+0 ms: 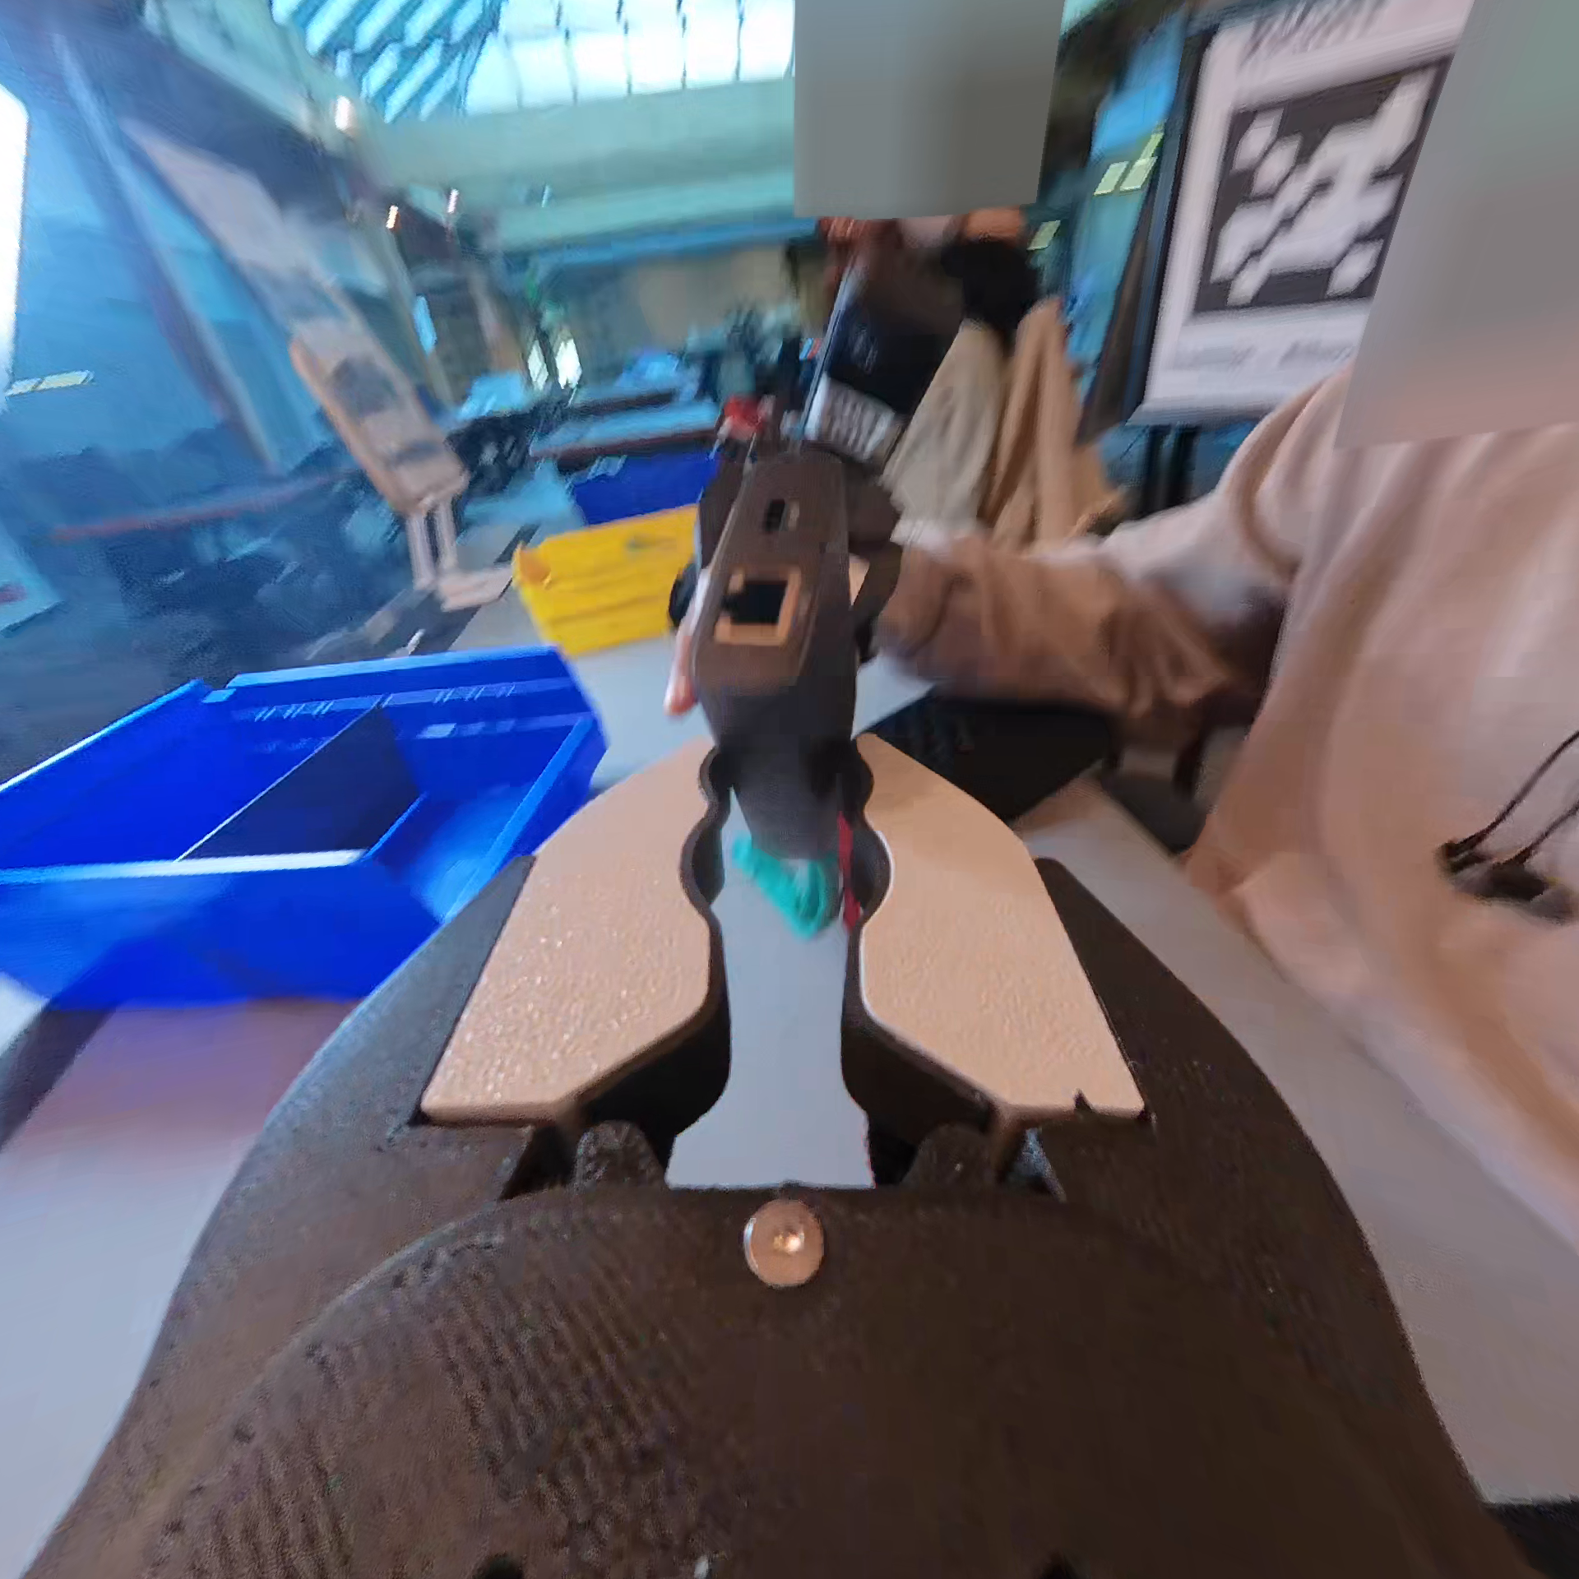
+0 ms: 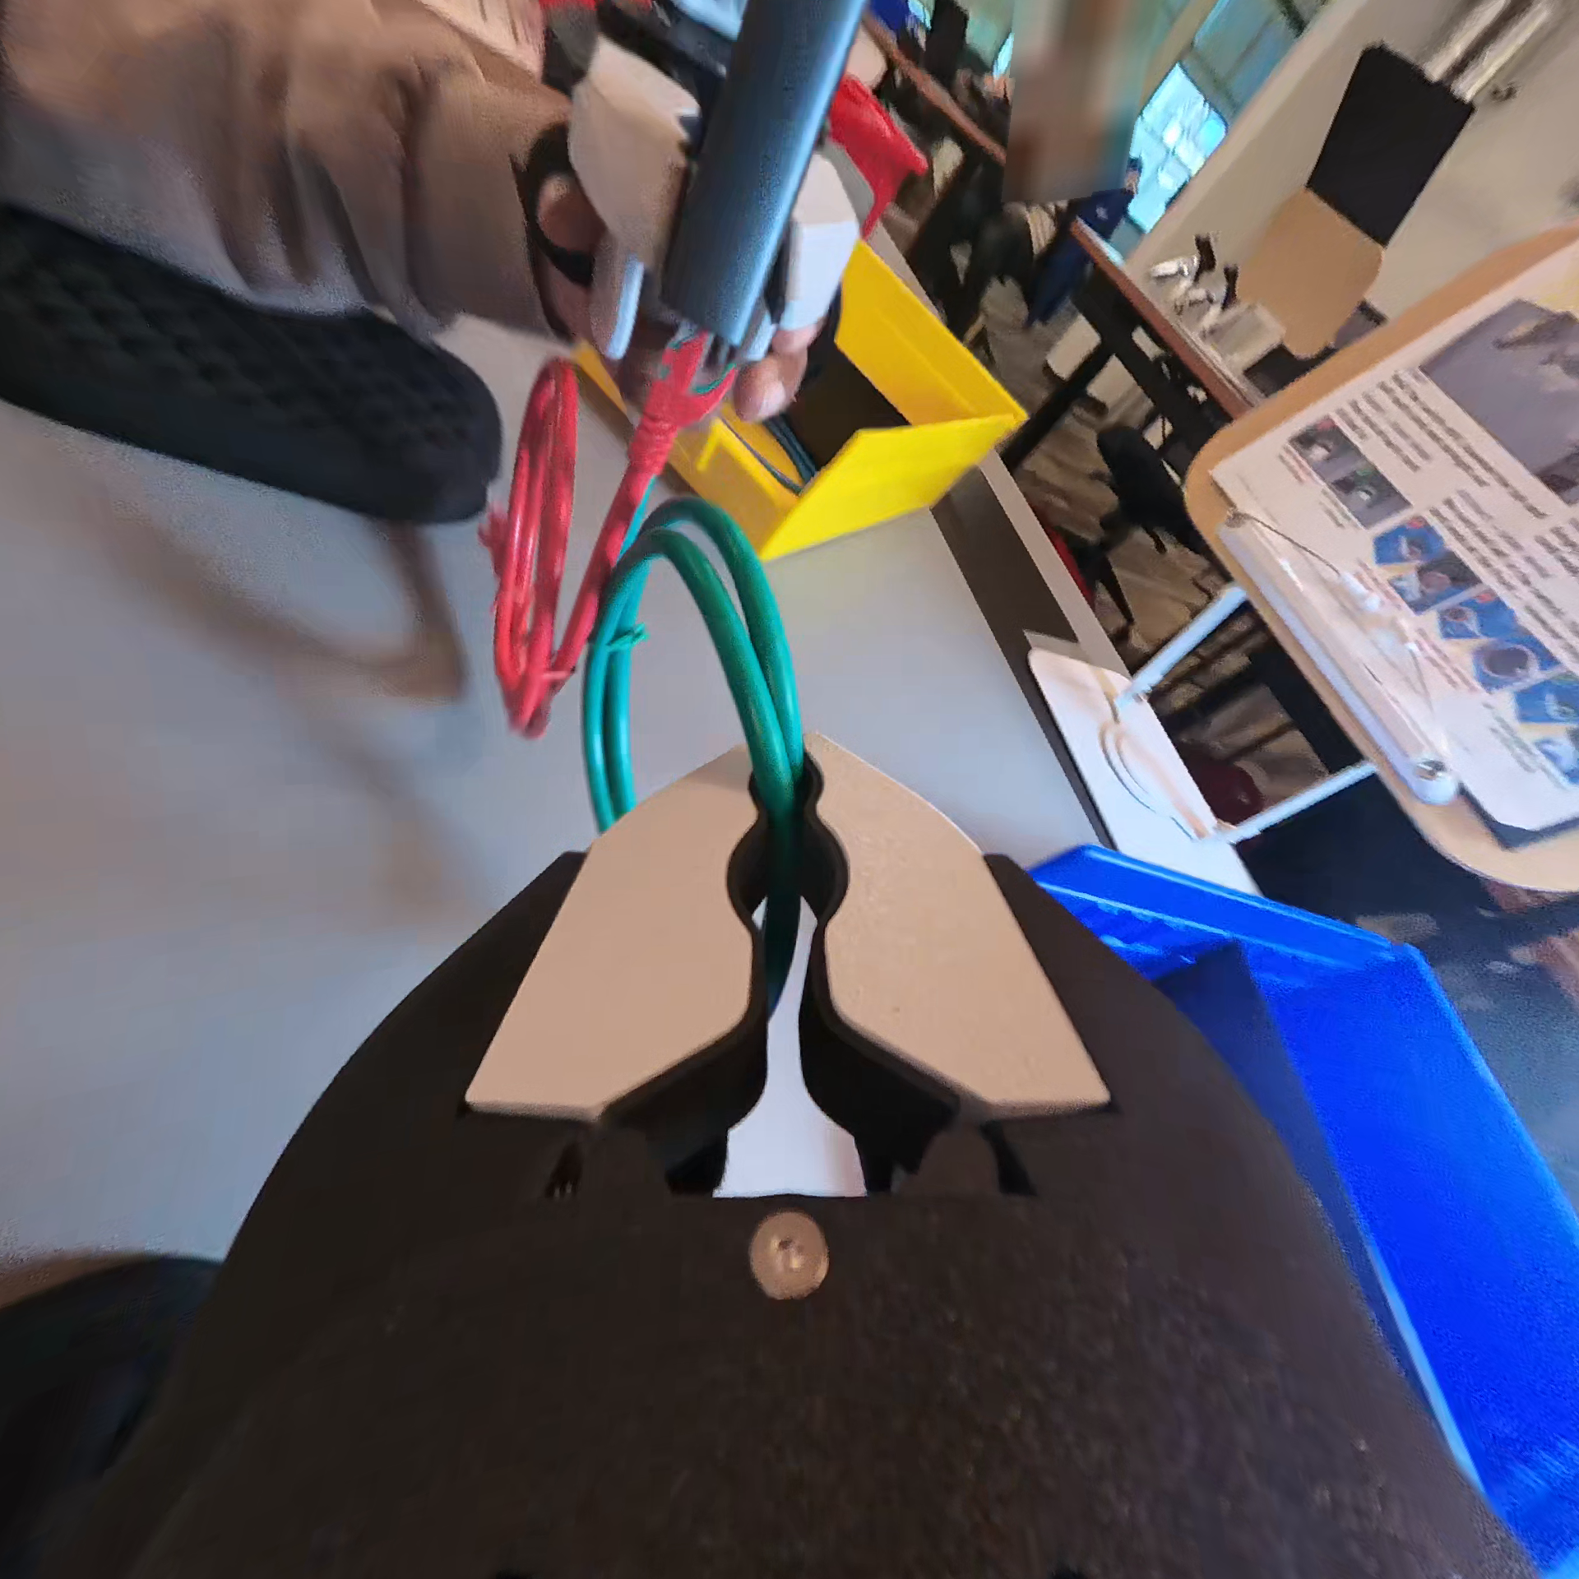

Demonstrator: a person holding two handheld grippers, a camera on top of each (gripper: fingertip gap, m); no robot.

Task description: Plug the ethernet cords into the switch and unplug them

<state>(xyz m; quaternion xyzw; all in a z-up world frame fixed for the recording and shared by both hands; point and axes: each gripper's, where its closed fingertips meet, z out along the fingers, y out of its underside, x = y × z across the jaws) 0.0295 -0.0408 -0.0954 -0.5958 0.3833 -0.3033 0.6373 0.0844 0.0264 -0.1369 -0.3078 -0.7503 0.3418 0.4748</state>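
Between L gripper (image 1: 782, 812) fingers, L wrist view: dark grey switch (image 1: 773, 615) clamped at the tips, port end facing cam, lifted off table (image 1: 214, 1153). Green (image 1: 786, 884) and red plugs hang at its near end. Blue bin (image 1: 282, 820) left, yellow bin (image 1: 611, 577) behind.

R wrist view: R gripper (image 2: 782, 820) closed on green ethernet cord (image 2: 726, 615) loop. Red ethernet cord (image 2: 547, 555) runs up to switch, coil touching table. Far-end plugs: seating unclear, blur.

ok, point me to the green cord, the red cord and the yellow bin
green cord (image 2: 742, 598): right wrist view, on the top of its loop, above the right gripper's fingertips.
red cord (image 2: 534, 547): right wrist view, on the coiled part over the table.
yellow bin (image 2: 918, 466): right wrist view, on its near outer wall.
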